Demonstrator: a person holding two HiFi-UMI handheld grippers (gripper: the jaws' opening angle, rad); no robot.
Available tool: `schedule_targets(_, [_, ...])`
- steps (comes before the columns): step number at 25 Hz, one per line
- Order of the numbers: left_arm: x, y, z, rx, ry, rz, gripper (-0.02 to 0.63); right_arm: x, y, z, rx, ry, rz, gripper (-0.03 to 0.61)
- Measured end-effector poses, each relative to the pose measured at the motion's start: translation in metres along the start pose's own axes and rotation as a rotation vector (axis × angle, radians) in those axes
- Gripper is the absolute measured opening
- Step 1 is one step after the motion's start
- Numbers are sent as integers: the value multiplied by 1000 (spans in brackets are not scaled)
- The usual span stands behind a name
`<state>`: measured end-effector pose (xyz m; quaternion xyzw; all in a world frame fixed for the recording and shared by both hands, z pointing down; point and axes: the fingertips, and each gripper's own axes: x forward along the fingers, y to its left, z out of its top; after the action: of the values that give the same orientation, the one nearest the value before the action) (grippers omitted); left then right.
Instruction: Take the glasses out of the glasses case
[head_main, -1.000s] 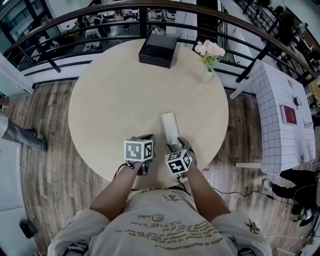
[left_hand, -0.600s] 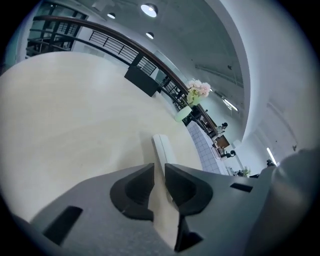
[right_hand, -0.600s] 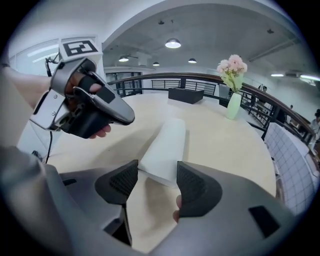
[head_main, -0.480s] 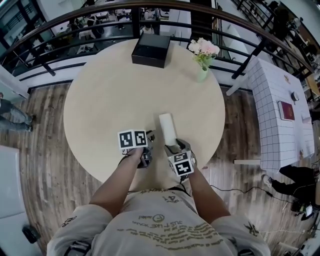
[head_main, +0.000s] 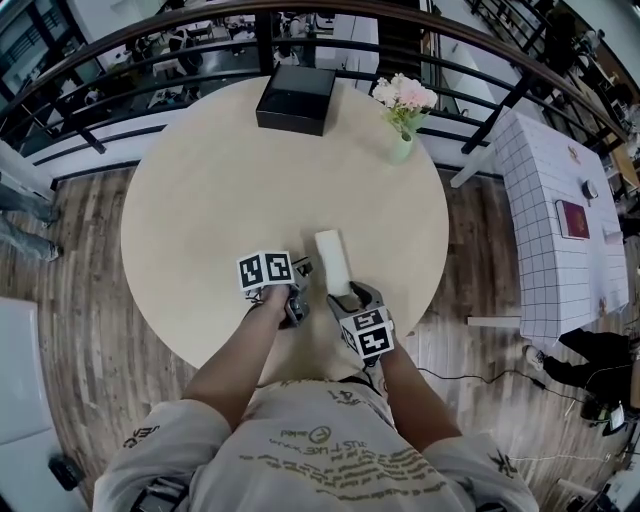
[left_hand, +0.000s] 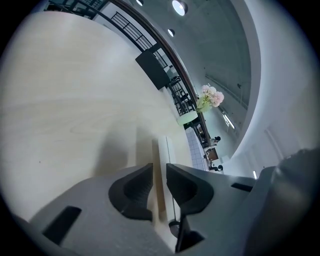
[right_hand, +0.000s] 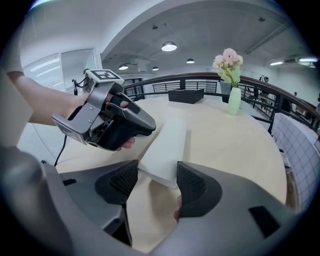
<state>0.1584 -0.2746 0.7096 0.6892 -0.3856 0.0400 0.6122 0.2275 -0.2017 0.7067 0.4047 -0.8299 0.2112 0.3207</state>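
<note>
Where the right tool (head_main: 346, 296) grips, case (head_main: 331, 255) end hides.

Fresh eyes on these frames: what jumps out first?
The white glasses case lies closed near the front edge of the round pale table, the right gripper with its jaws on the case's near end and the left gripper beside it, jaws apart. At the far edge sit a black box and a vase of pink flowers.

Nothing legible — the shirt (head_main: 330, 455) carries print, upside down and too blurred.
</note>
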Motion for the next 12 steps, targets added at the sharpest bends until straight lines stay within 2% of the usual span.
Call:
schedule_targets(7, [17, -8, 4, 24, 28, -13, 91, 0, -2, 2, 12, -8, 21, 253])
schedule_targets(12, [22, -9, 5, -12, 35, -43, 91, 0, -4, 2, 37, -21, 43, 253])
